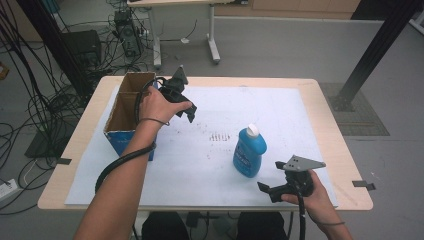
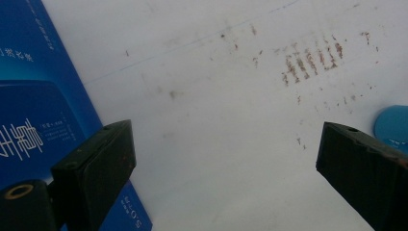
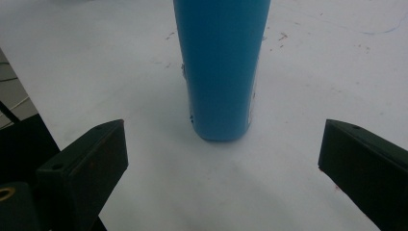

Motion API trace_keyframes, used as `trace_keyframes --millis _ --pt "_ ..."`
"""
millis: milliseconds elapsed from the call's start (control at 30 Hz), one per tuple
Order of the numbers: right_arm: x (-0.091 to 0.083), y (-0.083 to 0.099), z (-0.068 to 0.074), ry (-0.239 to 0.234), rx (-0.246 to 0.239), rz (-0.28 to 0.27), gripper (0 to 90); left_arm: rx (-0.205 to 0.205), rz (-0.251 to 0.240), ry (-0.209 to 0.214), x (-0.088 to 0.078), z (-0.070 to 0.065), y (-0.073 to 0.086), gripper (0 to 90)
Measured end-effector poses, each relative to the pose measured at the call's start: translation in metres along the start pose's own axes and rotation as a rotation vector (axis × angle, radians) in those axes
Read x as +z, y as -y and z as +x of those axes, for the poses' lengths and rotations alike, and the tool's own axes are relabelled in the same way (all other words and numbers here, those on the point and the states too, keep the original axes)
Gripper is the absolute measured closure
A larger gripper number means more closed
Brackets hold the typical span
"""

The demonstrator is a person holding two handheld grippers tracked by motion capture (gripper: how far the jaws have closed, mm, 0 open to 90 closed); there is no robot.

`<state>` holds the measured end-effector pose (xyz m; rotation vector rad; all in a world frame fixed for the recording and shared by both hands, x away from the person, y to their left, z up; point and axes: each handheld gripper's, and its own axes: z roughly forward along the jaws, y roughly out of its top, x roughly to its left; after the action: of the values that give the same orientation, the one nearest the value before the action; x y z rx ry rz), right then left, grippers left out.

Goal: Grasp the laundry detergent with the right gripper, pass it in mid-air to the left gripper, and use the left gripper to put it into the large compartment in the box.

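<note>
A blue bottle (image 1: 249, 151) with a white cap stands upright on the white sheet (image 1: 210, 95), right of centre. My right gripper (image 1: 272, 190) is open near the front edge, just right of the bottle and apart from it. In the right gripper view the bottle (image 3: 221, 67) rises straight ahead of the wide-apart jaws. My left gripper (image 1: 189, 109) is held above the sheet beside an open cardboard box (image 1: 126, 107), and it is open with nothing between its jaws. The left gripper view looks down on the box's blue side (image 2: 33, 106) and on an edge of the bottle (image 2: 392, 127).
Brown smudge marks (image 1: 219, 136) dot the sheet between box and bottle. The wooden table (image 1: 330, 135) borders the sheet on all sides. Beyond it are cables, a desk frame (image 1: 212, 35) and a black post (image 1: 370, 55) on the grey floor.
</note>
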<state>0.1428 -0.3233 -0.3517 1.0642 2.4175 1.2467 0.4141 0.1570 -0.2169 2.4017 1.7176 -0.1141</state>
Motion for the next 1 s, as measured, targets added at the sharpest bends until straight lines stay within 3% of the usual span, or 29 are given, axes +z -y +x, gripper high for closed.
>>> trace_keyframes --millis 1000 --pt "0.017 0.016 0.002 0.001 -0.011 -0.086 2.6 -0.007 0.002 -0.003 0.000 0.000 0.004 7.2"
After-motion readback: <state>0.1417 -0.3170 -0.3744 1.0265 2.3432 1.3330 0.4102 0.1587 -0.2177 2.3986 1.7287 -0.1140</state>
